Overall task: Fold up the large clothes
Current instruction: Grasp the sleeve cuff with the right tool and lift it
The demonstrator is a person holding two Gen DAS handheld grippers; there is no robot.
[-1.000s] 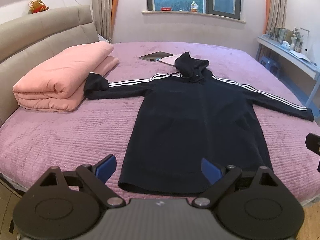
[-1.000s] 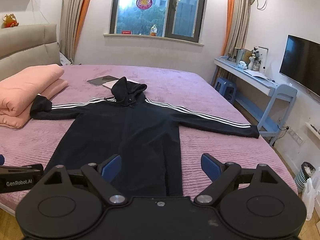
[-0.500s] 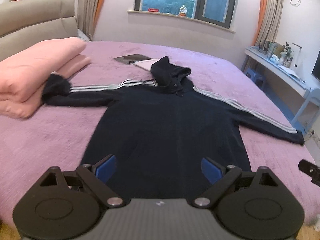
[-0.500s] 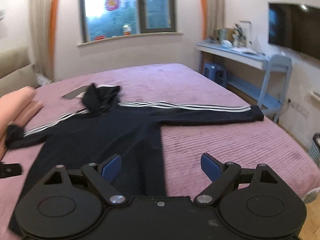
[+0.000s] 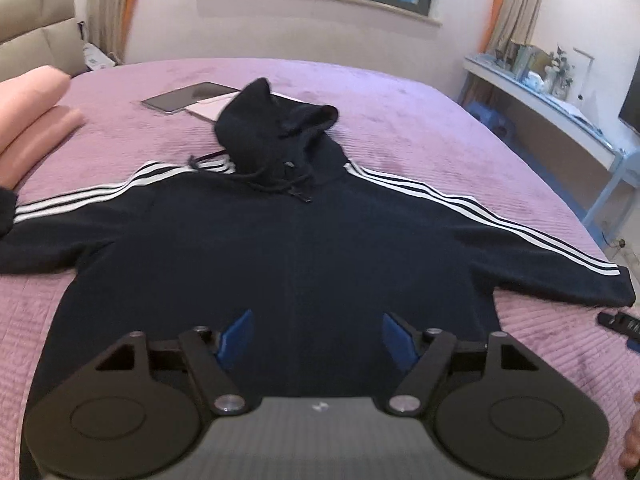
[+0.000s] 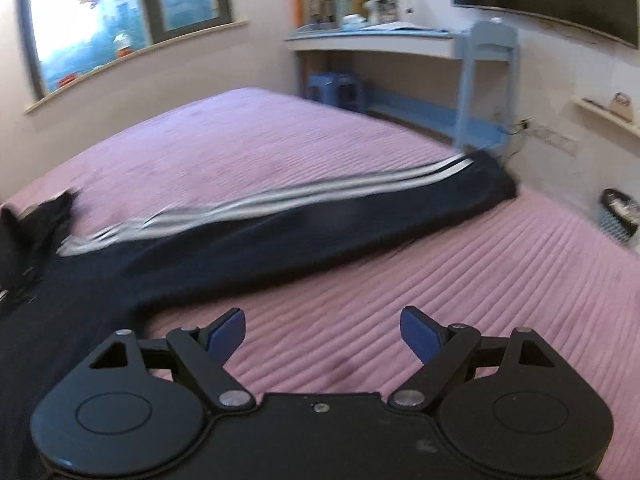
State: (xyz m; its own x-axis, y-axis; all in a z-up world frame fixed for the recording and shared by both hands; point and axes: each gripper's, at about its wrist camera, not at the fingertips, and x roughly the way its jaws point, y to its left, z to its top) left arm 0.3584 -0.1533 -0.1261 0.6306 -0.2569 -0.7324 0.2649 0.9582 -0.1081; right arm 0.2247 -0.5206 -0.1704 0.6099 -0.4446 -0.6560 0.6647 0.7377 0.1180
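Dark navy hoodie [image 5: 280, 256] lies flat, front up, across the purple bed [image 5: 400, 120], sleeves spread out to both sides, white stripes along shoulders and sleeves. Hood [image 5: 272, 128] bunched at the collar toward the window side, drawstrings loose on the chest. In the right wrist view one sleeve [image 6: 320, 224] stretches toward the bed edge, cuff near the far corner; view is motion-blurred.

Left gripper [image 5: 316, 336] hangs over the hoodie's lower body, jaws closing but still apart, blue pads [image 5: 236, 338] not pressing fabric, nothing grasped. Right gripper [image 6: 322, 332] is over bare bedspread just beside the hoodie's side, below the sleeve; jaws spread wide, nothing between them.

Tablet [image 5: 188, 96] lies on the bed behind the hood. Folded pink blanket [image 5: 32, 112] at the left edge. Blue desk [image 6: 380, 38] and blue stool [image 6: 336, 88] stand by the wall past the bed.
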